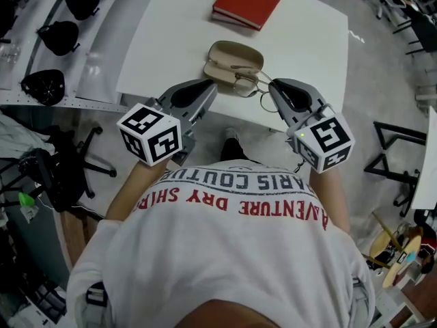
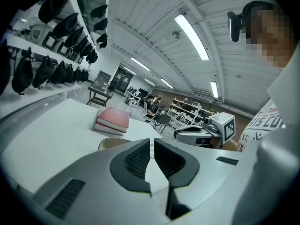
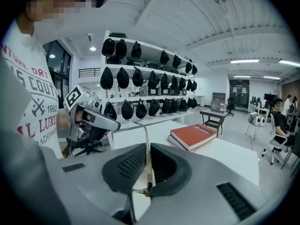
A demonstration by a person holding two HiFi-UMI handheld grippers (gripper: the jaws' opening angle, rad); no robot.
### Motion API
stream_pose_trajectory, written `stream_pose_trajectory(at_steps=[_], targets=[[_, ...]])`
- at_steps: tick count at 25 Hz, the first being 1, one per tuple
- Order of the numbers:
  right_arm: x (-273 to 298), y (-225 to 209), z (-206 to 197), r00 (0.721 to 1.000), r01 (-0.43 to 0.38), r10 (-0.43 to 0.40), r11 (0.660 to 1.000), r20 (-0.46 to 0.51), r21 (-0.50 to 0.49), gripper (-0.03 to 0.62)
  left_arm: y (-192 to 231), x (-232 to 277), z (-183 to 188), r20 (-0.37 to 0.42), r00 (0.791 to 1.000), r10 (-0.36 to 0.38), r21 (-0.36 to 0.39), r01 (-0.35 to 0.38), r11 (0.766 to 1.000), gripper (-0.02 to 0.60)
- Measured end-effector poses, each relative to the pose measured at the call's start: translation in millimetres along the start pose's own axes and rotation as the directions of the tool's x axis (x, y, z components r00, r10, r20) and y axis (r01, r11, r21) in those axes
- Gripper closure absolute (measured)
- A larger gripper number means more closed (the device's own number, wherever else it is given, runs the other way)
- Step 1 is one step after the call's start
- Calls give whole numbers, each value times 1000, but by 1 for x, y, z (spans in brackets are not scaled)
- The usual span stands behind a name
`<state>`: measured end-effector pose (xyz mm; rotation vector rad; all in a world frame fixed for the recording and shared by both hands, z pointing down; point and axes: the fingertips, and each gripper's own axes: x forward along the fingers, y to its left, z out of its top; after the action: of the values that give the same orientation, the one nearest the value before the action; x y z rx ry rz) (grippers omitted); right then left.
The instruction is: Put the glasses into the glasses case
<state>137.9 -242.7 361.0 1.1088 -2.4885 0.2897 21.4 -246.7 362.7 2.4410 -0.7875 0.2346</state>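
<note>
The glasses (image 1: 247, 85) sit at the near right edge of the open glasses case (image 1: 235, 49), close to the front edge of the white table (image 1: 307, 39). Their thin wire frame partly overlaps the case's rim, and one lens hangs out toward the right gripper (image 1: 276, 85). In the right gripper view, one slim temple arm of the glasses (image 3: 146, 139) stands upright between the dark ribbed pads. The right gripper (image 3: 147, 159) is clamped on it, with the jaws pressed against the metal from both sides.

The case is tan and oval, with its lid folded back toward the far side of the table. In the head view the left gripper (image 1: 210, 85) reaches the case's near left corner, though I cannot tell whether it touches it. In the left gripper view, the left gripper (image 2: 152, 150) has its jaws drawn almost together. Only a thin slit shows between them, with bare table behind it and nothing held. The case (image 2: 111, 143) peeks out just past the left jaw.

Farther back on the table lies a red book (image 1: 249, 0), well apart from the case; it also shows in both gripper views (image 2: 112, 119) (image 3: 193, 136). Beyond the table's left side, shelves (image 1: 89, 53) carry rows of dark rounded items (image 3: 123, 78). The person's white T-shirt (image 1: 239, 251) with red lettering fills the lower head view.
</note>
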Motion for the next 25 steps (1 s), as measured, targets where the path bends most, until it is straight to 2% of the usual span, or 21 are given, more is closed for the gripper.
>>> stream_pose_trajectory(at_steps=[7, 17, 25], targets=[[31, -12, 2, 998, -54, 53, 998, -41, -42, 557, 24, 8, 4, 8, 999, 44, -37, -44, 998, 535], [59, -13, 36, 993, -118, 118, 990, -4, -72, 557, 55, 6, 9, 26, 995, 92, -79, -90, 993, 535], [90, -15, 46, 988, -157, 157, 984, -6, -84, 557, 72, 5, 15, 35, 991, 129, -97, -125, 987, 535]])
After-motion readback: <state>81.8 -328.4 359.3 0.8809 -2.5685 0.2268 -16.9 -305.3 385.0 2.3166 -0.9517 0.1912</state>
